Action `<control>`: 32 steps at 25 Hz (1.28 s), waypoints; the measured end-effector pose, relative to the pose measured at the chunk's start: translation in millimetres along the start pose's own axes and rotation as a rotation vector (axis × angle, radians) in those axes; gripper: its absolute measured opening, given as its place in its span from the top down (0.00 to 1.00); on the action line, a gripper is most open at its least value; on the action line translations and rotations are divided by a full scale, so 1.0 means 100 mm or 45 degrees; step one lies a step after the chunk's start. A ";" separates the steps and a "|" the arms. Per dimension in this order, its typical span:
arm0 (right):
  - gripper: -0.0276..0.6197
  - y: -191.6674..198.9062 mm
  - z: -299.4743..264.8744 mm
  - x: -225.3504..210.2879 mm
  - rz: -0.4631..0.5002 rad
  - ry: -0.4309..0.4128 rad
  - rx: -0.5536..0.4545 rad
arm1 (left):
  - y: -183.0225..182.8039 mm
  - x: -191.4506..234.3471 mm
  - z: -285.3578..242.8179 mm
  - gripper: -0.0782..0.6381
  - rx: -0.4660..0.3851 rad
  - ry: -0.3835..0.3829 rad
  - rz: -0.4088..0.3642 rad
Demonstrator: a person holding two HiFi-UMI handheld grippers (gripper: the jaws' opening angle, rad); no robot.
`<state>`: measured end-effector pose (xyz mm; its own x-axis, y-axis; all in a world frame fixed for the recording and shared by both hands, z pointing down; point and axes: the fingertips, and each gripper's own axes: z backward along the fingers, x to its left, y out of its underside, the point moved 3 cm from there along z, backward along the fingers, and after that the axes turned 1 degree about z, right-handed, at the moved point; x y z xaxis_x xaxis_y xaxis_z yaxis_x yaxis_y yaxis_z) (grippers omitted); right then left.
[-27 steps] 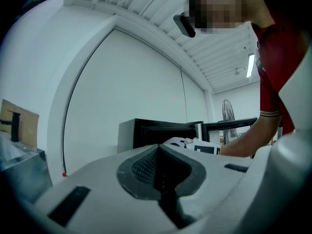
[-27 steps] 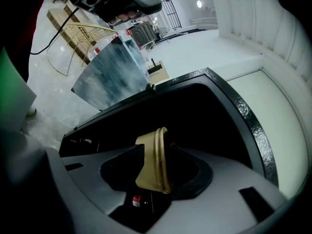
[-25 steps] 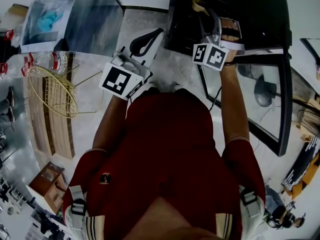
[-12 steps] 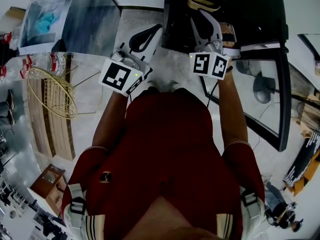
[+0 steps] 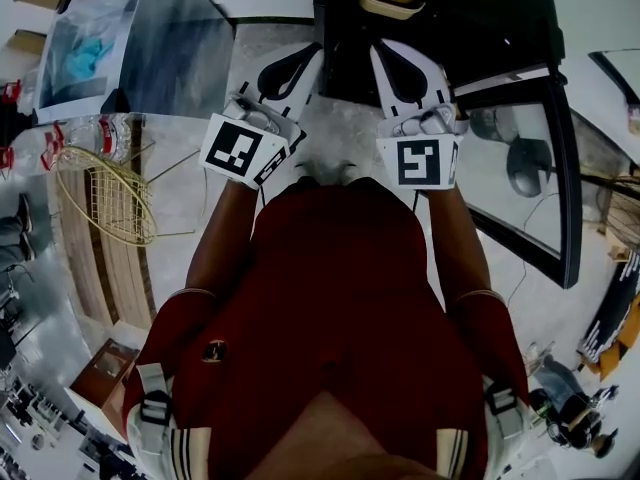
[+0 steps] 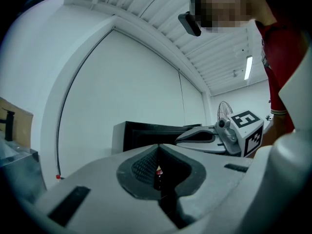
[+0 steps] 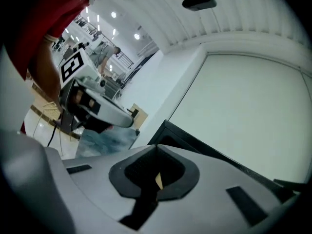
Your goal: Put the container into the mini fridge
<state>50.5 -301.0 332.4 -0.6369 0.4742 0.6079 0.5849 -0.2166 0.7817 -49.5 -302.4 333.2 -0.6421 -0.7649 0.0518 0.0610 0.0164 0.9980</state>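
Right hand-held gripper (image 5: 390, 53) has backed from the mini fridge (image 5: 500, 8) — jaws just closed, empty.

The left tongs (image 6: 158, 149) and right tongs (image 7: 156, 147), the latter's jaws just closed with nothing between them, are smooth matt white plastic with dark, finely ribbed pads (image 6: 139, 167). The mini fridge (image 5: 480, 18) is glossy black, and its door (image 5: 500, 208) is reflective glass. The container (image 5: 385, 1) looks matt tan. The basket (image 5: 100, 183) is thin yellowish metal wire, and the slats (image 5: 110, 268) are wood. The floor (image 5: 340, 138) is polished mottled stone. The shirt (image 5: 330, 298) is red cloth.
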 end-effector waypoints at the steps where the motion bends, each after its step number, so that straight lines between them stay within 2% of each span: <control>1: 0.95 -0.04 0.04 0.01 -0.033 -0.010 -0.019 | 0.00 -0.02 0.00 0.88 -0.001 0.005 0.001; 3: 0.96 -0.10 0.11 0.02 -0.134 -0.024 -0.067 | -0.01 -0.06 -0.01 0.88 -0.004 0.014 0.001; 7: 0.96 -0.21 0.22 0.01 -0.477 -0.002 -0.209 | -0.05 -0.12 -0.01 0.88 -0.016 0.028 -0.004; 11: 0.96 -0.19 0.35 0.01 -0.634 -0.004 -0.230 | -0.07 -0.20 0.01 0.88 -0.022 0.040 -0.005; 20: 0.96 -0.08 0.58 0.16 -0.751 -0.020 -0.207 | -0.06 -0.39 0.05 0.88 -0.020 0.065 -0.004; 32: 0.96 -0.04 0.71 0.22 -0.746 -0.016 -0.185 | -0.04 -0.50 0.12 0.88 -0.014 0.063 -0.003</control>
<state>69.5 -229.0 332.6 -0.8256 0.5600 0.0694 0.0632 -0.0305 0.9975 -26.9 -256.5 327.4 -0.6040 -0.7956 0.0472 0.0682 0.0074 0.9976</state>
